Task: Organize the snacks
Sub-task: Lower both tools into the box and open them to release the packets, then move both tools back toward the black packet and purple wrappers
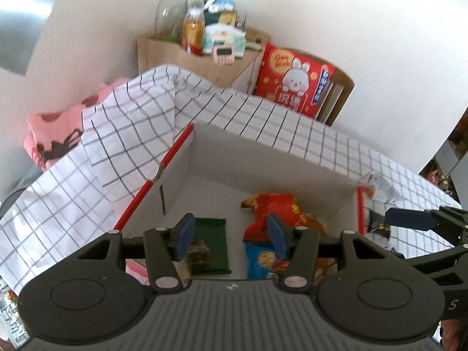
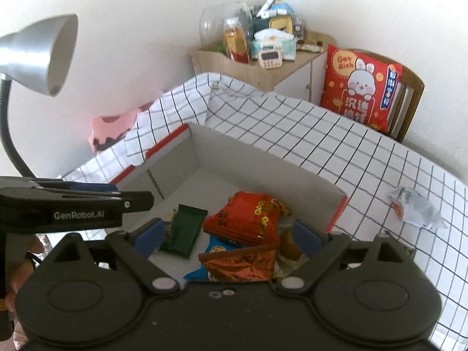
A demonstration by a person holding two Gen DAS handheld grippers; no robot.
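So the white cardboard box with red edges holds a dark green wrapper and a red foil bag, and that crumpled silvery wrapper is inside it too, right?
Not quite. The crumpled silvery wrapper lies outside the white cardboard box with red edges, on the checked tablecloth, as the right wrist view shows. The dark green wrapper and red foil bag are indeed inside the box.

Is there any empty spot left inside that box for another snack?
Yes. The box floor is bare along its far wall and in the far left corner, beyond the green packet and the red bag. The near right side is crowded: red, blue and shiny orange packets overlap there.
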